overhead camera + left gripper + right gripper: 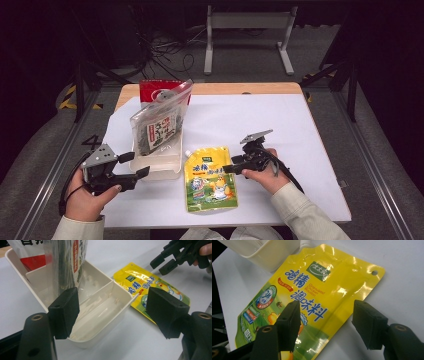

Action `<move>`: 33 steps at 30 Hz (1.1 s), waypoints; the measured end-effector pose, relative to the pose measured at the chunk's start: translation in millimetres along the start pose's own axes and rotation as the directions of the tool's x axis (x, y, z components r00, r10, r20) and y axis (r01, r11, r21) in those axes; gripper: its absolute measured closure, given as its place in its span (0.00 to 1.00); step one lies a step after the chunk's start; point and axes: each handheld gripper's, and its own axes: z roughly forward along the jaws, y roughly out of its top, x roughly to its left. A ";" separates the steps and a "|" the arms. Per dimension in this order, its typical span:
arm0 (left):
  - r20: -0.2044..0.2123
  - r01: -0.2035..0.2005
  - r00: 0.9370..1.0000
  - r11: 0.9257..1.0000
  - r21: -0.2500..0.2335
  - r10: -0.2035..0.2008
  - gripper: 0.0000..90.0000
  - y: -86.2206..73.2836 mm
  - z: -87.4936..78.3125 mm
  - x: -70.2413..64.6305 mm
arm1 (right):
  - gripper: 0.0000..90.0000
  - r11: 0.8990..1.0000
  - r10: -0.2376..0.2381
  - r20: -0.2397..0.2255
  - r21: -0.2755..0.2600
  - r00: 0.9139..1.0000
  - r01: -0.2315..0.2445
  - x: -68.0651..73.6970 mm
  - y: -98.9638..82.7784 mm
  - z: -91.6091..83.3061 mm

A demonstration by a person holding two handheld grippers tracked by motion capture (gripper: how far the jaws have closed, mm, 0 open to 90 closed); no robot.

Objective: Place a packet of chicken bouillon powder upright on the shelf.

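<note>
Right tongs (325, 323) are hovering wide over the yellow pouch (307, 302) lying flat on the surface (250, 120) beside the bin (100, 307); left tongs (112, 312) are waiting wide. Pinching 1 edge squarely looks wisest.

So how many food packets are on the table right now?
3: a yellow pouch lying flat beside the white bin, a clear seaweed bag standing in it, and a red packet behind that. More may be hidden.
</note>
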 end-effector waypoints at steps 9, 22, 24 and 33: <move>0.000 0.000 1.000 1.000 0.007 0.000 0.31 -1.1 2.9 0.5 | 0.37 1.000 0.011 0.000 0.025 1.000 -0.011 2.4 -2.0 11.8; 0.003 -0.002 1.000 1.000 0.012 0.001 0.31 -1.4 5.4 0.1 | 0.30 0.998 0.018 -0.009 0.060 1.000 -0.017 3.2 -2.7 19.3; 0.007 -0.005 1.000 1.000 0.010 0.005 0.31 -0.7 6.0 -0.1 | 0.29 0.998 0.020 -0.012 0.060 1.000 -0.019 4.0 -2.9 19.7; 0.015 -0.007 1.000 1.000 0.019 0.007 0.31 0.1 9.4 -1.5 | 0.23 0.998 0.011 -0.005 0.064 1.000 -0.010 10.8 -2.9 24.2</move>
